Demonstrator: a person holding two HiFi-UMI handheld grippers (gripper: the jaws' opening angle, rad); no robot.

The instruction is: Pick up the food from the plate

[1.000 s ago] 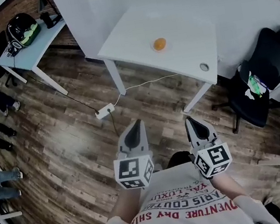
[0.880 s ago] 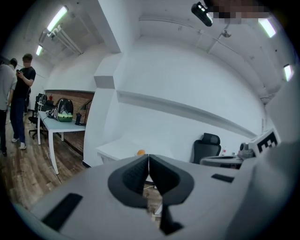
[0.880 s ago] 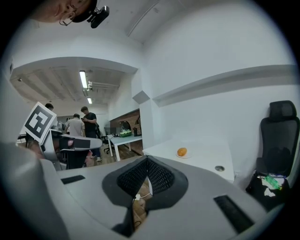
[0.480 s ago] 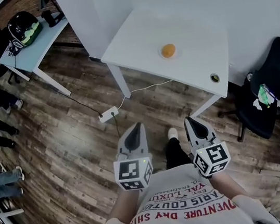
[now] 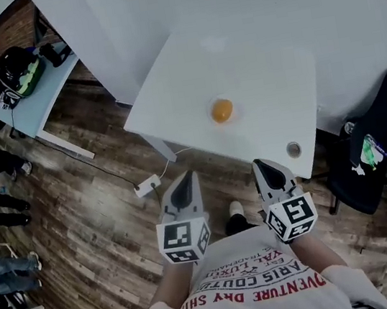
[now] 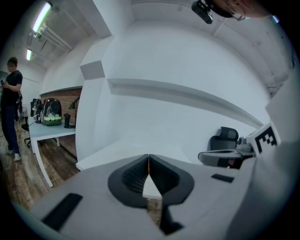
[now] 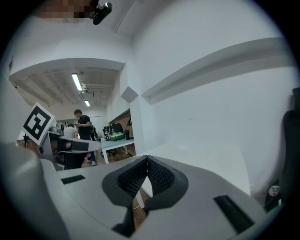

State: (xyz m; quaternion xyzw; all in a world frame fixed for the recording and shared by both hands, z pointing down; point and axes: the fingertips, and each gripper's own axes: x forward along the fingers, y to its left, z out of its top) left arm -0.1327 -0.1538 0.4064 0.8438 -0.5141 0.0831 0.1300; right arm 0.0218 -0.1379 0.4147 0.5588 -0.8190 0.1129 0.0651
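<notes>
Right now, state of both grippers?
Left gripper: closed, nothing between the jaws.
Right gripper: closed, nothing between the jaws.

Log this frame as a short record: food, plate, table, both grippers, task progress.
food: one orange piece, on the plate
plate: pale, near the middle of the table
table: white
left gripper: shut, empty
right gripper: shut, empty
position: both grippers side by side, short of the food, by the table's near edge
progress: food not yet picked up
</notes>
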